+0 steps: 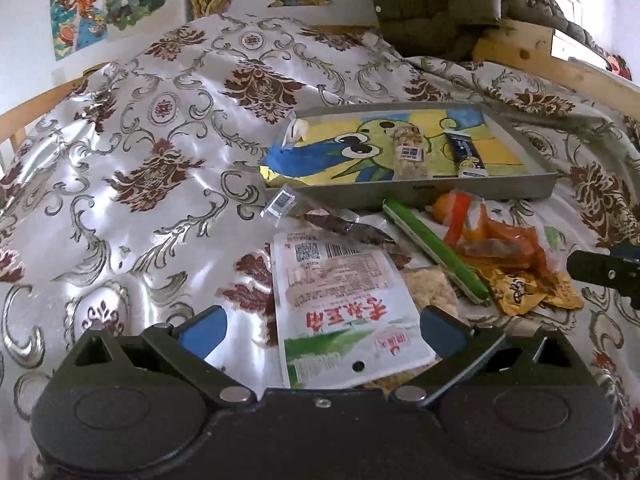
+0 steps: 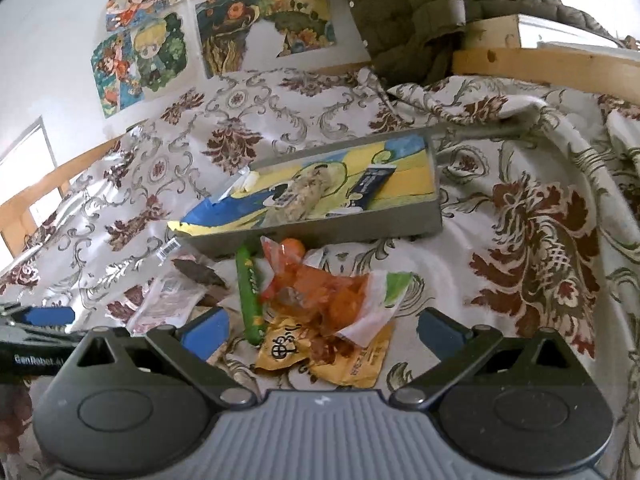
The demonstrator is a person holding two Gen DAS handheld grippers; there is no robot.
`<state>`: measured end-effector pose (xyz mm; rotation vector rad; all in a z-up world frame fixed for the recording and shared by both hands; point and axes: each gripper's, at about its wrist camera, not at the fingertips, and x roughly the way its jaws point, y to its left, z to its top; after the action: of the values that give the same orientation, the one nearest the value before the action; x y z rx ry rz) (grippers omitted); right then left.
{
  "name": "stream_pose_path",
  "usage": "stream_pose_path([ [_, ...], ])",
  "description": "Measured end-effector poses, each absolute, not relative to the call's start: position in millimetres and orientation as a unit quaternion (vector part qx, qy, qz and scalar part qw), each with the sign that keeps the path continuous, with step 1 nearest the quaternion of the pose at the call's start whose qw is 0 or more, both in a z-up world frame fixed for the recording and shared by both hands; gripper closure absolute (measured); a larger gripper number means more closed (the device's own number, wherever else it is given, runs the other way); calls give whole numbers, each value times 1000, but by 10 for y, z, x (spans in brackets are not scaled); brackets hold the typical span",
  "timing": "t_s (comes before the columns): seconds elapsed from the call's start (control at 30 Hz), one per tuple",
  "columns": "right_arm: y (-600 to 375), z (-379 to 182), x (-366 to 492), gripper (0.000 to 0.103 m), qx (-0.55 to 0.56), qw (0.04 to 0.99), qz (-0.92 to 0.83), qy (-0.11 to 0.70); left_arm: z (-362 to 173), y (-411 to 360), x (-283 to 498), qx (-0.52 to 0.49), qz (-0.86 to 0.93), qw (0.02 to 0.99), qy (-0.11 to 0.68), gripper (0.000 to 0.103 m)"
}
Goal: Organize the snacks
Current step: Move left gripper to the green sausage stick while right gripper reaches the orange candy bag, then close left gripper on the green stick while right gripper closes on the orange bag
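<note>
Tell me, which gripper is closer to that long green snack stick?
Right. The right gripper is open just in front of the green stick, near its closest end. The left gripper straddles the white pouch, off to the stick's left.

A white wall [image 1: 24, 12] carries cartoon posters [image 2: 140, 60]; a floral satin bedspread [image 1: 120, 140] covers what seems a wooden-framed bed [image 2: 540, 64]; daylight glares.

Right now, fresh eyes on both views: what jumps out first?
The grey tray with a cartoon bird liner sits mid-bed, already holding a clear snack roll and a dark bar. In front of it lies a loose pile: white pouch, green stick, orange wrappers. The left gripper is open over the pouch and the right gripper is open over the wrappers, on a floral cloth.
</note>
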<state>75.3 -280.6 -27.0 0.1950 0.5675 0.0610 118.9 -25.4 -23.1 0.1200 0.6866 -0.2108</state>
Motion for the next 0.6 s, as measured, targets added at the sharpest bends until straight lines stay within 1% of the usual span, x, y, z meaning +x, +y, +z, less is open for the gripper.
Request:
stream_pose_path([
  [0.1,-2798,-325,861,0,79,955,33,282,-224,-274,1306,57,-111,934,335,1],
  [0.4,-2671,-399,1251,0,-28,961,35,273,-120,-587,1768,44,-194,919,341,1],
  [0.5,-2653,-424,1310,3,-53,961,57,267,-129,-694,1920,47,-221,910,348,1],
  [0.53,-2644,-434,1324,7,-65,960,67,264,-136,-725,1966,46,-228,905,355,4],
  [0.6,-2636,-451,1360,9,-92,957,88,260,-162,-765,2068,32,-249,896,367,9],
])
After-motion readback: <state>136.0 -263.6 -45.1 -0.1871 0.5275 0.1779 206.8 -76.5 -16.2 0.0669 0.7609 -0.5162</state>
